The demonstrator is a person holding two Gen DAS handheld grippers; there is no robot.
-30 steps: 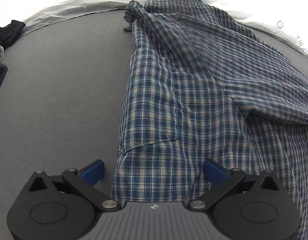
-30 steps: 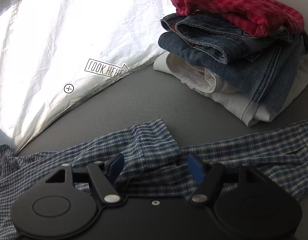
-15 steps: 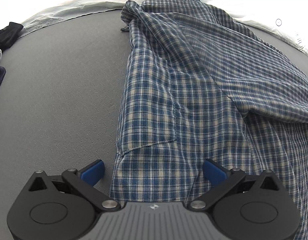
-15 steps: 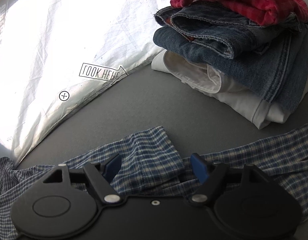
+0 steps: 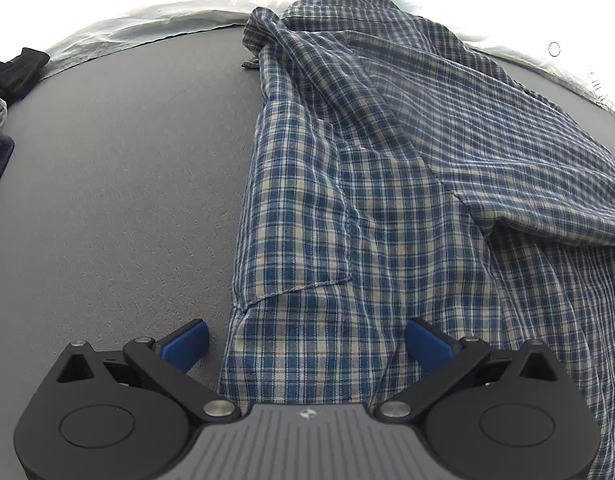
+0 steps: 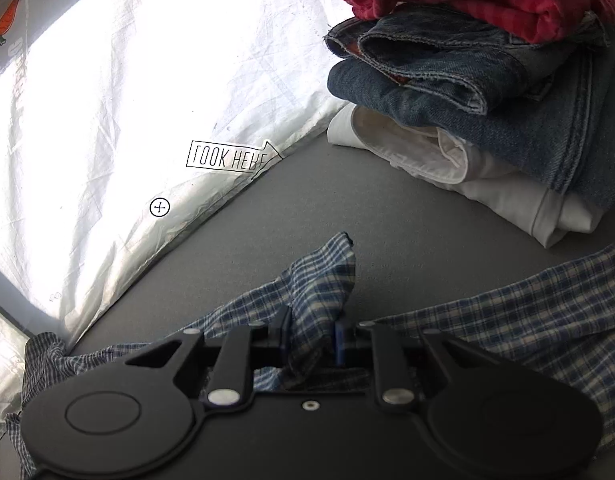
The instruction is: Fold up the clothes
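The right tool (image 6: 307,334) is closing on a bunched corner of the plaid shirt (image 5: 387,200) at lower centre, while the left tool (image 5: 305,346), wide open, straddles the hem running up-frame on the grey surface (image 5: 119,200)

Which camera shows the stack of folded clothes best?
The right wrist view: the stack of folded clothes sits at upper right on the grey table, red checked garment over blue jeans over white fabric. The left wrist view shows none of it, only the blue plaid shirt.

"LOOK HERE" in arrow-shaped outline (image 6: 231,157) printed on white sheet (image 6: 107,120); crosshair circle mark (image 6: 160,207) below; carrot picture (image 6: 5,22) upper left.
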